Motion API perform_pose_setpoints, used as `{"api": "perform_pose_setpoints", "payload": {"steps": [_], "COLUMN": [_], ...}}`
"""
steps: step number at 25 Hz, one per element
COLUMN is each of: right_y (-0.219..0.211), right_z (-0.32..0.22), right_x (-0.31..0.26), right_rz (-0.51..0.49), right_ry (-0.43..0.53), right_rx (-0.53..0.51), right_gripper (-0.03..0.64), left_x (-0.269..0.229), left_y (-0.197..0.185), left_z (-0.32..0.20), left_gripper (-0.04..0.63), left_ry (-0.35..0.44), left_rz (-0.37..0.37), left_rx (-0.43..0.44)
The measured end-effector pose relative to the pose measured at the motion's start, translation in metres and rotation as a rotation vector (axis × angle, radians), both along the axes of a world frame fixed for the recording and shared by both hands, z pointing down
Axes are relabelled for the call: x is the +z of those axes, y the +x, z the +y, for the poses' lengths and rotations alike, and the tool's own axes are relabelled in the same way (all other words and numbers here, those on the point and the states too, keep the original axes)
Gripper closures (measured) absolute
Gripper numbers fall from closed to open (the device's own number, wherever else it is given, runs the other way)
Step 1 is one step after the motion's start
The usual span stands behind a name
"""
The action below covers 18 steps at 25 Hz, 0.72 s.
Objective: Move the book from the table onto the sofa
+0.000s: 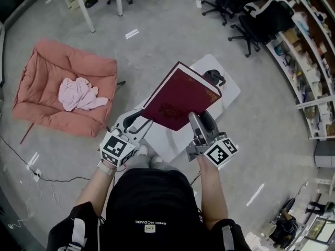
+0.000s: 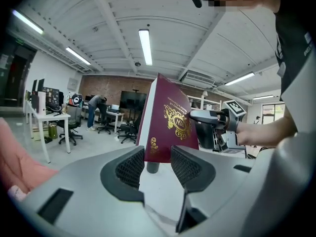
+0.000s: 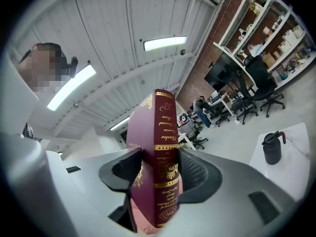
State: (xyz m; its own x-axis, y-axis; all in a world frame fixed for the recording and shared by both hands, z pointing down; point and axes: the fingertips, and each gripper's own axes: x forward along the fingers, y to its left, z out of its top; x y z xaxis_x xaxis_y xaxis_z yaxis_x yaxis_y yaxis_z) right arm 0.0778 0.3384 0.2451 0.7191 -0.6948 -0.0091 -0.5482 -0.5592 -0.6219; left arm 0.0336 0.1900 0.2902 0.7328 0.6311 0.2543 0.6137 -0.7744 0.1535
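The left claw (image 1: 137,120) clamps a near corner of the book (image 1: 180,95) and the right claw (image 1: 201,120) its spine, holding it tilted above the desk (image 1: 226,88). It looks a stiff, weighty, slick-covered hardback, best gripped at its edges. The sofa (image 1: 68,61) lies left.

Black short-sleeved shirt (image 1: 152,205); grey left gripper (image 1: 141,123) and right gripper (image 1: 202,122), black-and-white marker cubes (image 1: 116,149).
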Motion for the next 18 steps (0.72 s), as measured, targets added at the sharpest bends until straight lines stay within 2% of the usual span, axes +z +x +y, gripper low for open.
{"api": "perform_pose_setpoints", "payload": {"steps": [9,18], "right_y": [-0.034,-0.069], "right_z": [-0.033,-0.088], "right_x": [-0.007,-0.006], "right_rz": [0.01,0.012], "right_ry": [0.033,0.059], "right_rx": [-0.181,-0.361], "right_gripper": [0.365,0.367], "left_x": [-0.011,-0.013], "left_y": [-0.062,-0.121], "left_z": [-0.023,-0.063], "left_gripper": [0.42,0.42], "left_ry": [0.035,0.056], "left_rz": [0.004,0.009], "left_rx": [-0.188,-0.375]}}
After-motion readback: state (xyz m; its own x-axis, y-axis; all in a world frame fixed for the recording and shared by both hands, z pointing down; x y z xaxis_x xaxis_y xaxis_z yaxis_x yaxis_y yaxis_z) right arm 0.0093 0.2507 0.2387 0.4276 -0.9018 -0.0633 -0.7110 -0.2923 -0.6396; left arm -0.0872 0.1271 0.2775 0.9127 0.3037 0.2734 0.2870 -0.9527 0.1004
